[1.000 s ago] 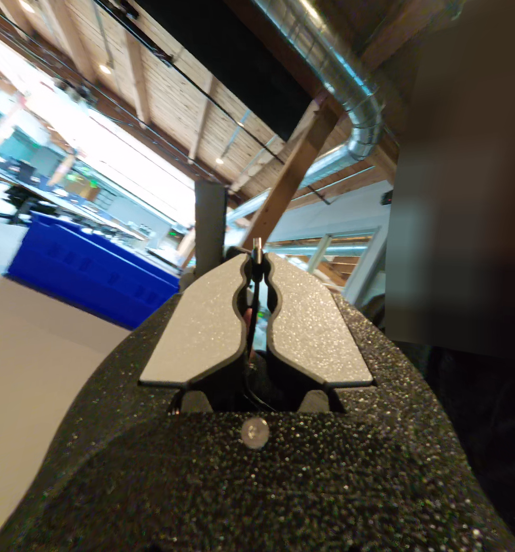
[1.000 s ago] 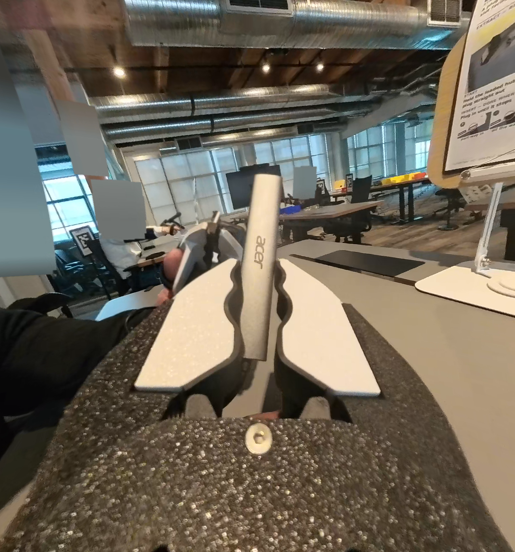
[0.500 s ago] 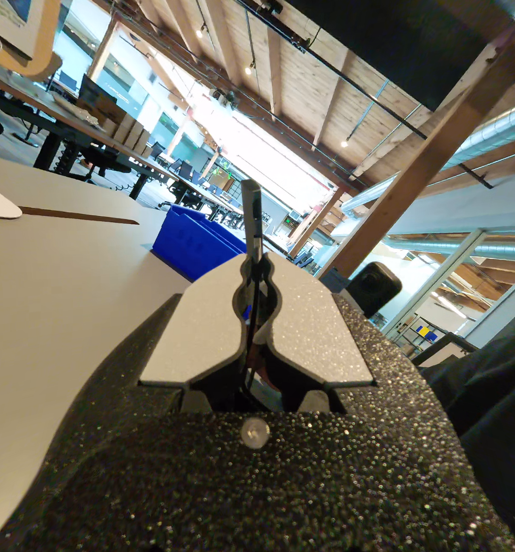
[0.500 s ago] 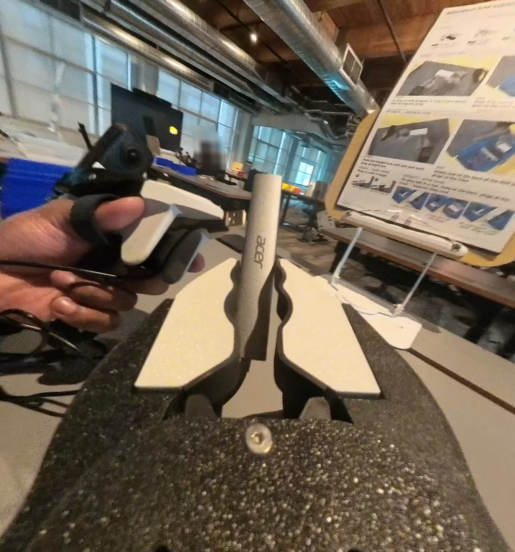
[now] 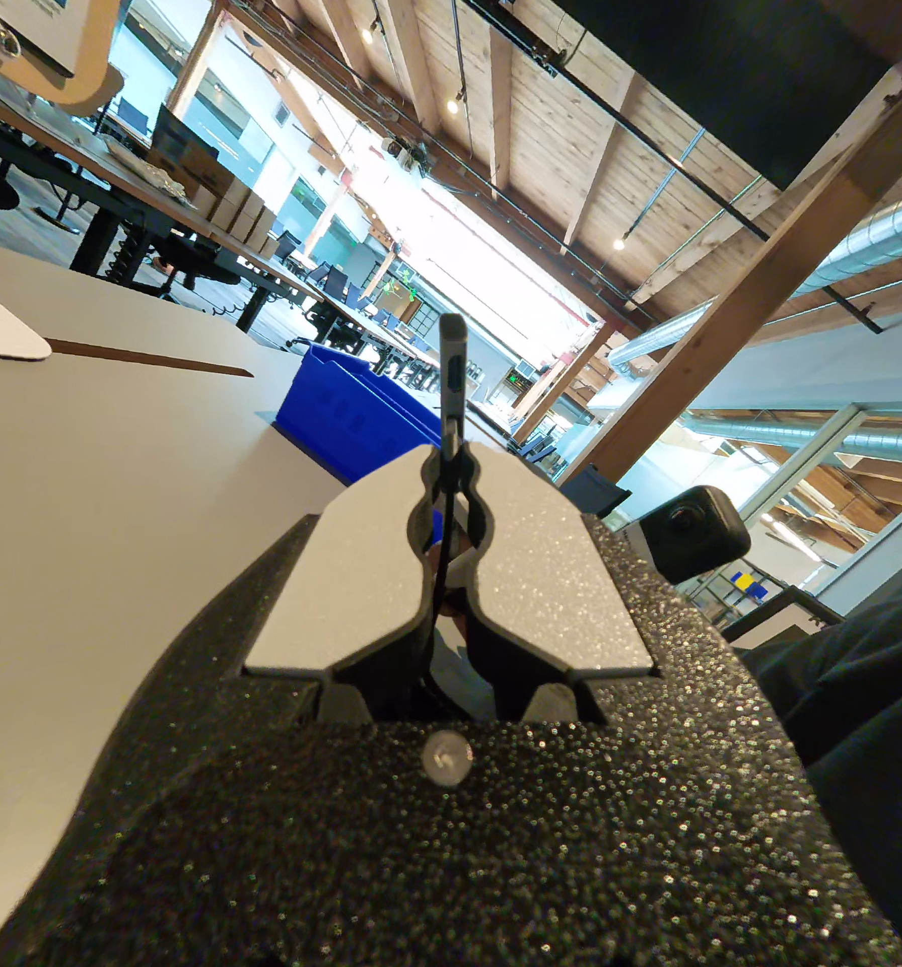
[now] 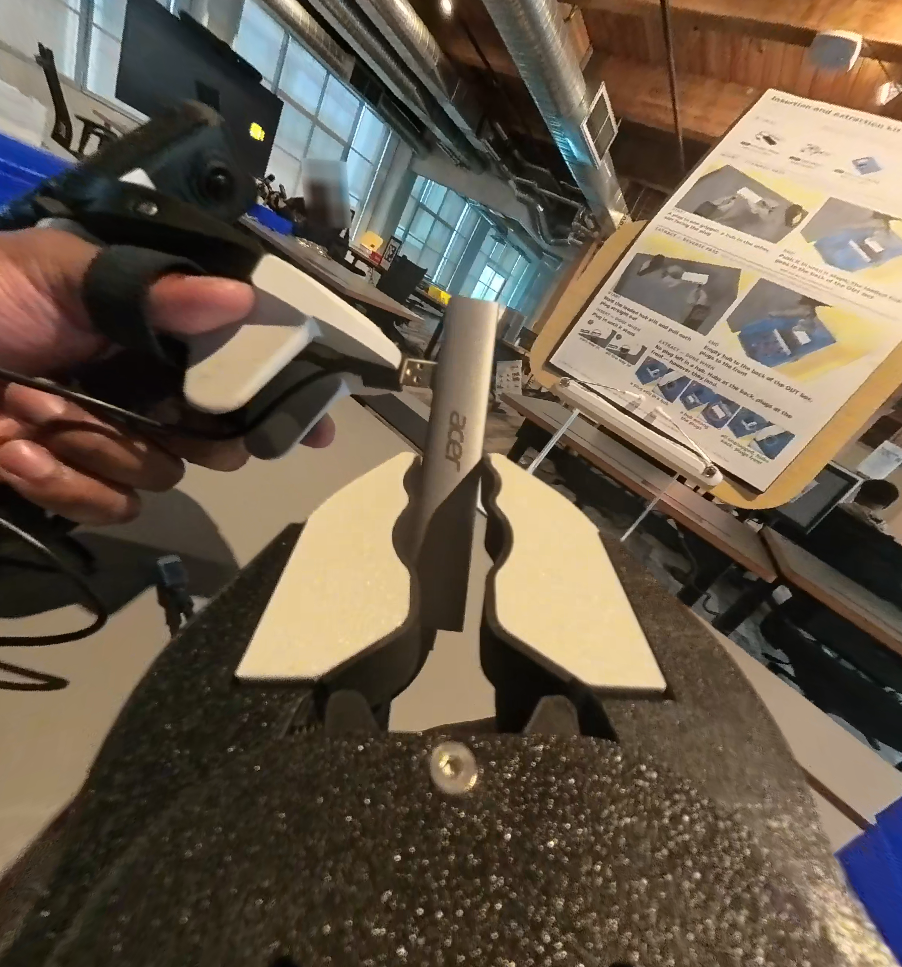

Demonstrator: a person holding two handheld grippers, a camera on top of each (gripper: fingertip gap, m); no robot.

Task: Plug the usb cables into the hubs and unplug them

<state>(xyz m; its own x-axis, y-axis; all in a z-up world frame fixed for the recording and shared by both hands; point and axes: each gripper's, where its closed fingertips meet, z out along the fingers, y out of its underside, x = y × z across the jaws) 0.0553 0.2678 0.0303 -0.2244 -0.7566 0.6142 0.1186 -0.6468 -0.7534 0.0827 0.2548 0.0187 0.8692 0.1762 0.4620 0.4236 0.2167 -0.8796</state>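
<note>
My right gripper (image 6: pixel 451 465) is shut on a slim grey USB hub (image 6: pixel 459 408) that stands up between its fingers. My left gripper (image 6: pixel 380 366), held by a hand (image 6: pixel 46 377), is shut on a black USB cable's plug (image 6: pixel 416 374). The plug's metal tip is at the hub's left side edge; I cannot tell whether it is inside a port. In the left wrist view my left gripper (image 5: pixel 451 452) holds the plug (image 5: pixel 451 431) in line with the edge-on hub (image 5: pixel 451 361), just below a port. The cable (image 5: pixel 441 554) runs back between the fingers.
A blue bin (image 5: pixel 354 418) stands on the grey table (image 5: pixel 98 497) behind the hub; its corner shows in the right wrist view (image 6: pixel 898 863). An instruction board (image 6: pixel 752 314) on a stand is at the right. Loose black cables (image 6: pixel 19 628) lie at the left. The tips of both grippers are at nearly the same place.
Both grippers have swung to face each other. The left gripper has brought the plug from well apart up to the side edge of the hub. Both grips are unchanged.
</note>
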